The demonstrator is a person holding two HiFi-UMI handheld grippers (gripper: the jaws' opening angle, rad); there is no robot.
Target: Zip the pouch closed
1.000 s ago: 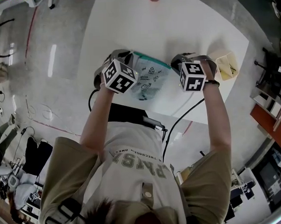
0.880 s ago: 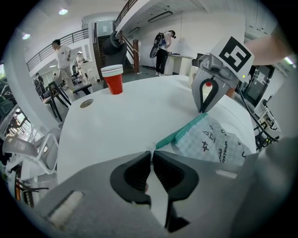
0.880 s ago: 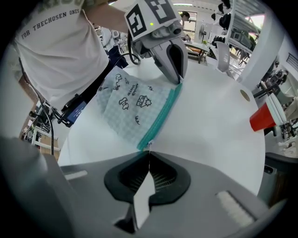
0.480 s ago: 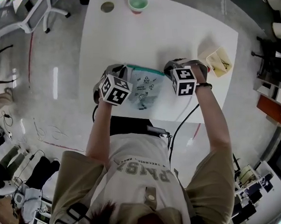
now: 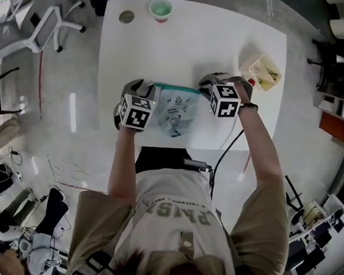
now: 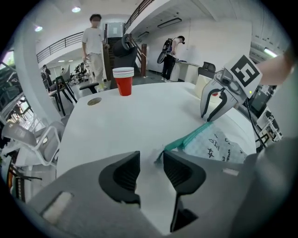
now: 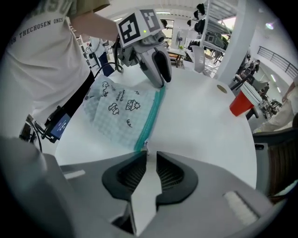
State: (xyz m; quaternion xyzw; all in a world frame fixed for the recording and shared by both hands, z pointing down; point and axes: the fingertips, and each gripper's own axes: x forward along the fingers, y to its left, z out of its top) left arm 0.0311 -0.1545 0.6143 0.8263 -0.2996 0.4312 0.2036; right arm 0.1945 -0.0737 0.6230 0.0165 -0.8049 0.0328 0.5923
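Note:
A pale chequered pouch (image 5: 176,110) with small black drawings lies flat on the white table (image 5: 213,41). Its teal zipper (image 5: 175,87) runs along the far edge. My left gripper (image 5: 145,89) is at the pouch's left end. Its jaws (image 6: 150,160) are opening, and the teal corner (image 6: 161,155) lies by the right pad, not pressed. My right gripper (image 5: 209,84) is at the right end. Its jaws (image 7: 150,155) are opening with a narrow gap. The small zipper pull (image 7: 145,146) sits just beyond their tips at the zipper's end (image 7: 139,142), free of the pads.
A stack of red cups (image 6: 123,81) stands at the table's far edge (image 5: 161,8), with a small round disc (image 5: 126,17) beside it. A beige open box (image 5: 262,72) sits to the right of my right hand. Office chairs (image 5: 47,25) stand off the table's left side.
Both grippers stay at the pouch's two ends, and the pouch keeps its place between them. The whole scene sits lower in the picture as the head camera has shifted.

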